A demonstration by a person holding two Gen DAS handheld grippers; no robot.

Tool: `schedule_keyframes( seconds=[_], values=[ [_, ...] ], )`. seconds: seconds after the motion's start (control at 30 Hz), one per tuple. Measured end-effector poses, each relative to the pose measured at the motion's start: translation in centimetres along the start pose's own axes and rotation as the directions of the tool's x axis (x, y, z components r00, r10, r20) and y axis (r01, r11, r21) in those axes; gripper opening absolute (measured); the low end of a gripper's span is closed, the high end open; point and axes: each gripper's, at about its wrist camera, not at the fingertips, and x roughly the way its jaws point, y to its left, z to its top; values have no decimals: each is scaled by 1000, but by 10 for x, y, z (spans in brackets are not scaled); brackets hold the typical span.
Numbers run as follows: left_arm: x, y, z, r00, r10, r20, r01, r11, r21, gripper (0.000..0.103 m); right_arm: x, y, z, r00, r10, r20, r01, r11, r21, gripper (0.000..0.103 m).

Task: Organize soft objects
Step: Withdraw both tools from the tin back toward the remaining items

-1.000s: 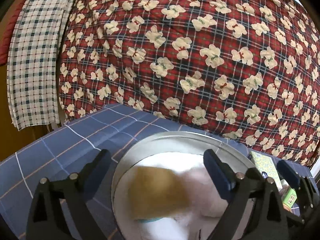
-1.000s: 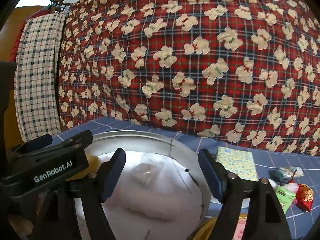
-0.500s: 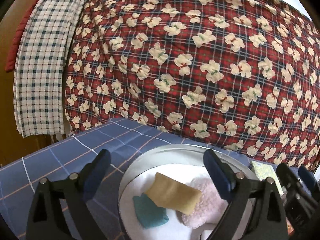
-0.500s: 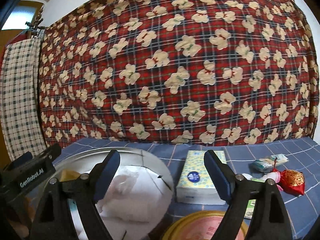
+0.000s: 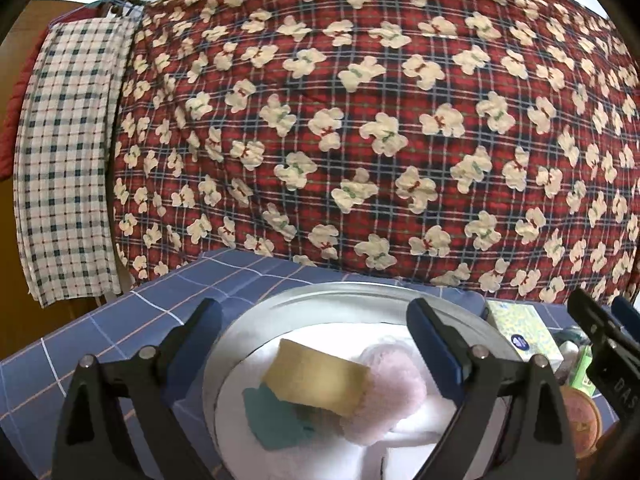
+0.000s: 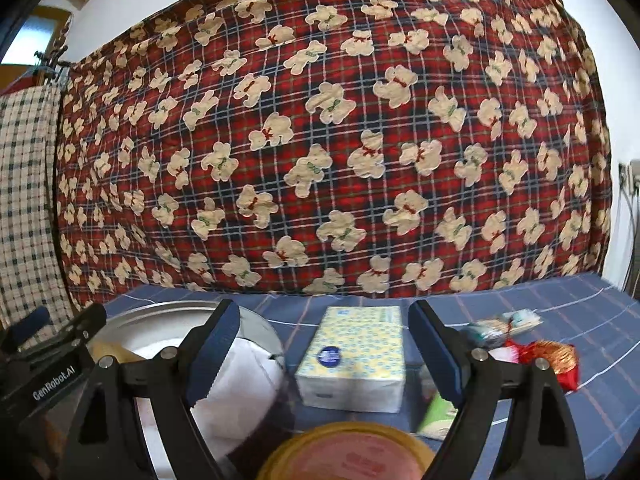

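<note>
That tissue pack (image 6: 354,354) looks light and squishy, sitting at 12 o'clock between the right gripper (image 6: 324,344)'s spread, empty fingers, so I'd pinch its long sides.

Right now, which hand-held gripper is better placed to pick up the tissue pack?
Right. The right hand-held gripper is open and frames the tissue pack between its fingers. The left hand-held gripper faces the metal basin of soft items.
</note>
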Motion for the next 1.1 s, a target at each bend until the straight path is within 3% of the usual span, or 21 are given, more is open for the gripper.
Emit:
schedule_keyframes(
  seconds=[0.17,0.67,1.1],
  values=[
    [-2,-10,-3,1000,-11,-6,11,1000,23,95,-10,-17,-2,998,-51,38,53,997,-56,88],
    [-17,-40,-12,999,-46,-11,47,997,68,95,-18,-76,-1,994,-105,17,105,995,0,88],
    [-29,-80,-22,987,-148,-57,152,985,82,95,-26,-115,-2,984,-175,19,175,984,-18,88]
  ],
)
